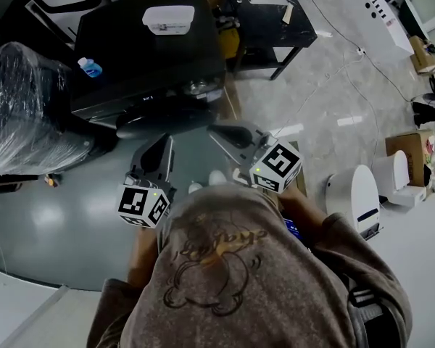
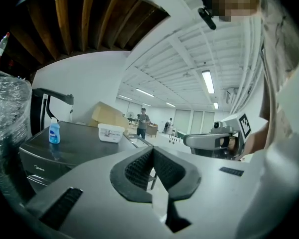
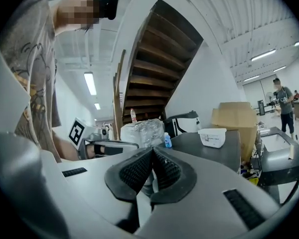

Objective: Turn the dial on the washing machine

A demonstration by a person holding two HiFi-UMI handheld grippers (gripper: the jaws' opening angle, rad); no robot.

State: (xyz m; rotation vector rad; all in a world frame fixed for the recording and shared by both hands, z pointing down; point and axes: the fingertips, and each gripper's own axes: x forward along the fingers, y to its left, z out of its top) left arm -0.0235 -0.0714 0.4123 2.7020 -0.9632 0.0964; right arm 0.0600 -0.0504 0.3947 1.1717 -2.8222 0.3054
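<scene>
On the washer's [image 1: 141, 46] dark top sit a white tub [image 1: 168, 19] and, at its left edge, a blue bottle [image 1: 89, 67]. A plastic-wrapped bundle [image 1: 25, 107] stands against its left side; a black table [image 1: 272, 20] stands behind on the right. Cardboard boxes [image 1: 409, 147] and a white unit [image 1: 357, 194] are on the floor well to the right.

The dial [image 1: 196, 87] looks to be the shiny knob at the right end of the front panel, above the round door [image 1: 159, 118]. The right gripper [image 1: 214, 129] points at it from just below, apart from it, pads pressed together on nothing. The left gripper [image 1: 162, 140], also closed and empty, is before the door, lower left of the dial.
</scene>
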